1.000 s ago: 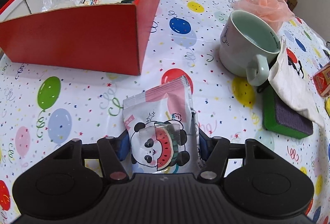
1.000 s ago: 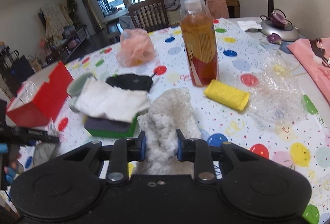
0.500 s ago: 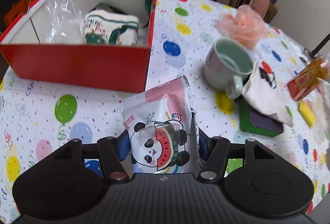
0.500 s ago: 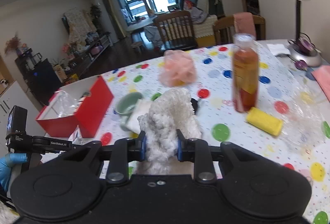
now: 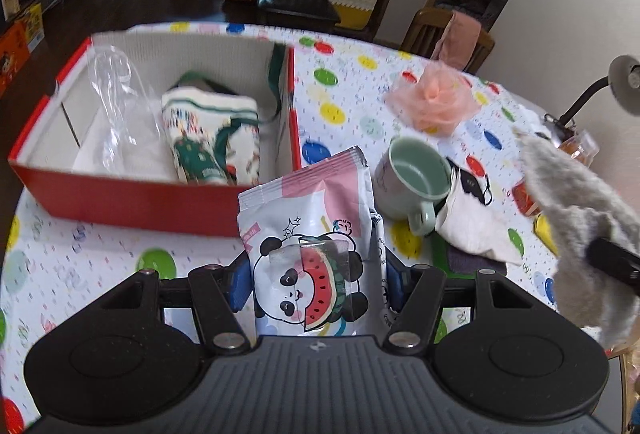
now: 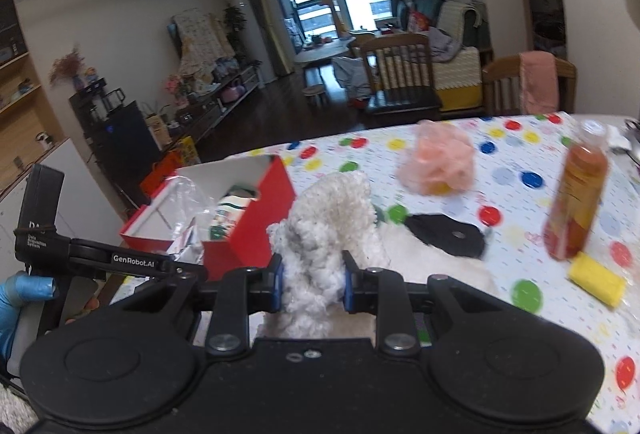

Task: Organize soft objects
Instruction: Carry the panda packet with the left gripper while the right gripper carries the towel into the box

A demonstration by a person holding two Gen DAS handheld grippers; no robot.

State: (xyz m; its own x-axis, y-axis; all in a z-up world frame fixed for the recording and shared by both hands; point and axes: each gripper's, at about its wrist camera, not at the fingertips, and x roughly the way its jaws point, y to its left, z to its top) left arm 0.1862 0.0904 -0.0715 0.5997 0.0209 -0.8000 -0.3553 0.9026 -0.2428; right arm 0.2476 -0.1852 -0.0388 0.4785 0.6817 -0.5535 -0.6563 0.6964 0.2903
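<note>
Panda pouch [image 5: 310,234], short of red box [image 5: 132,200] rim

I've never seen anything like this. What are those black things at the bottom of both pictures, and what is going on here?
There is no robot here: a person holds a two-finger gripper in each hand, and each carries a wide-angle camera looking along its fingers. So each picture is one gripper's own view.

The left gripper is shut on a panda packet. The right gripper is shut on a fluffy white cloth, which also hangs at the right edge of the left view.

Both are above a table with a balloon-print cover. On it stand a red box already holding a printed pouch and a clear bag, a green mug, a peach mesh puff, an orange bottle and a yellow roll.
</note>
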